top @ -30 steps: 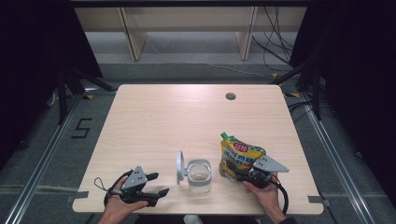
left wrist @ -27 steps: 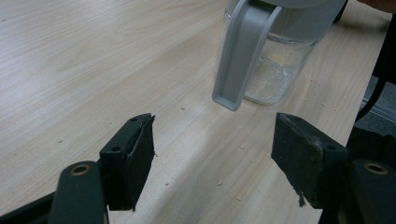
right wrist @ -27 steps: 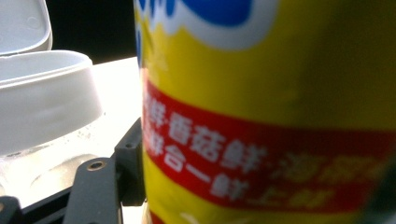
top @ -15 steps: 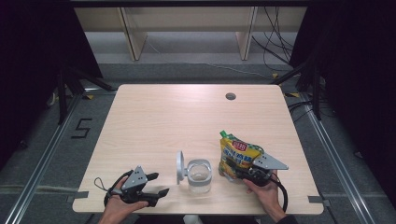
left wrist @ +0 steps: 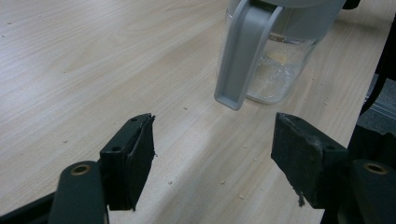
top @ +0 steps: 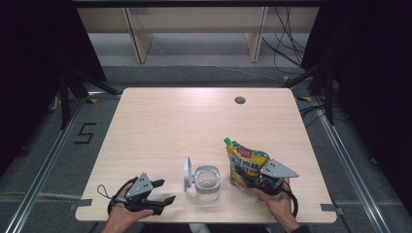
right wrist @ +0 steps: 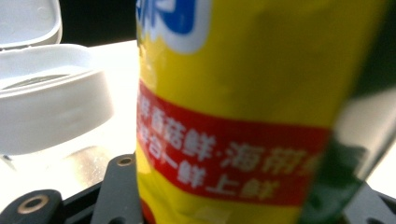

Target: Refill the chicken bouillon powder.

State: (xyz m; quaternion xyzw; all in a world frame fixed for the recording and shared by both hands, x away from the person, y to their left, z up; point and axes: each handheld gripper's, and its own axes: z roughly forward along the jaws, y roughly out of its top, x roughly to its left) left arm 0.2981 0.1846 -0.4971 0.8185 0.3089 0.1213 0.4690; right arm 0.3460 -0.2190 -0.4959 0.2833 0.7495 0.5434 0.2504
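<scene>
So the landmark here is the clear jar (top: 207, 182) with the grey collar, sitting near the front edge of the wooden table (top: 194, 126), its flip lid (top: 186, 174) standing open on the side facing the left gripper.

Just beside the jar, on the other side from the lid, there's a yellow pouch (top: 245, 164) with a green cap and a red band of print. It stands upright, leaning a bit, close to the jar but I can't tell if they actually touch. The right gripper (top: 253, 178) is at the pouch's lower part, and in the right gripper view the pouch (right wrist: 243, 116) sits right between the 2 jaws. Those jaws have just been closing in on it; they look pressed against its sides, so pinching the pouch.

The left gripper (top: 160, 191) rests on the table, a little away from the jar on the lid side, jaws spread wide with nothing in them. In the left gripper view the jar (left wrist: 275, 65) sits just ahead of the jaws, lid hanging down toward them.
</scene>
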